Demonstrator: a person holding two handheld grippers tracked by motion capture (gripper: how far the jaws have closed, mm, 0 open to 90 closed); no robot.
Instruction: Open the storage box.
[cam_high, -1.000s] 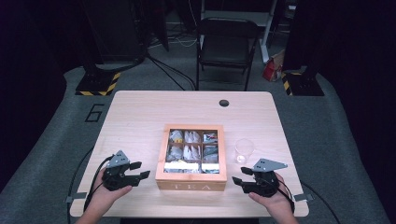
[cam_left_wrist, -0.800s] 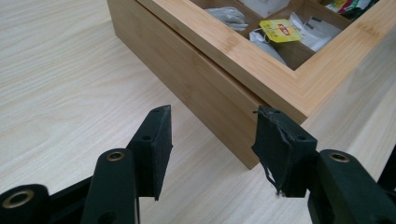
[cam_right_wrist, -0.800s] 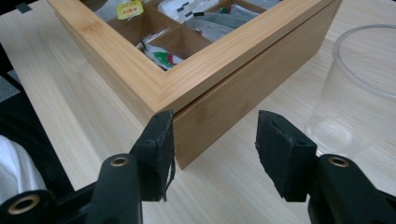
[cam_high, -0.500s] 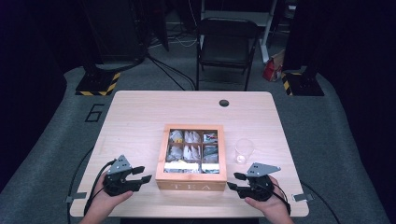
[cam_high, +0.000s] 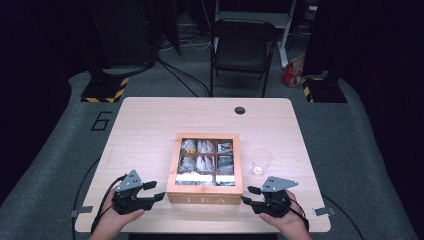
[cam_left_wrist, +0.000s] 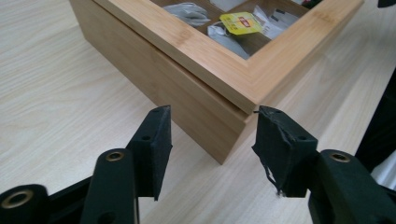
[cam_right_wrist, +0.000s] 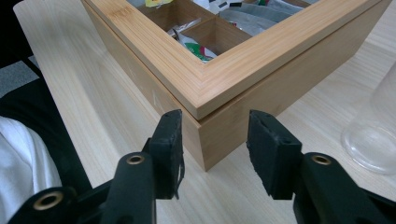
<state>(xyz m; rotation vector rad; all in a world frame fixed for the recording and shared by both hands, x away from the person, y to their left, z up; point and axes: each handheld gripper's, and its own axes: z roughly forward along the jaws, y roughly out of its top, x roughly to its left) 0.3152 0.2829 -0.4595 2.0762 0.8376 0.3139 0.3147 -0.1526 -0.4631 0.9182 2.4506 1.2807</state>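
A bamboo tea box (cam_high: 205, 192) with a glass-windowed lid sits near the front edge of the worktop (cam_high: 150, 125), its lid down and tea bags (cam_high: 200, 160) visible in the compartments beneath the pane. The left gripper (cam_high: 159, 194) lies just beside the box's front left corner, and the right gripper (cam_high: 245, 196) just beside the front right corner; a clear plastic cup (cam_high: 261, 161) stands close to the box's right side. In the left gripper view the jaws stand apart with the box corner (cam_left_wrist: 233, 135) framed between them, the pads clear of the wood; these jaws have just been opening a little, with nothing pinched. In the right gripper view the jaws are likewise spread around the other corner (cam_right_wrist: 201, 135), not pressing on it, and have just been closing in. The step in hand looks to be taking hold of the lid at both front corners to raise it. To do that well, each gripper should probably come up slightly so that its pads meet the lid's overhanging edge above the seam rather than the body below it, then close evenly on both sides. Lifting both corners together would keep the lid from twisting, and the right hand needs care not to knock the cup.
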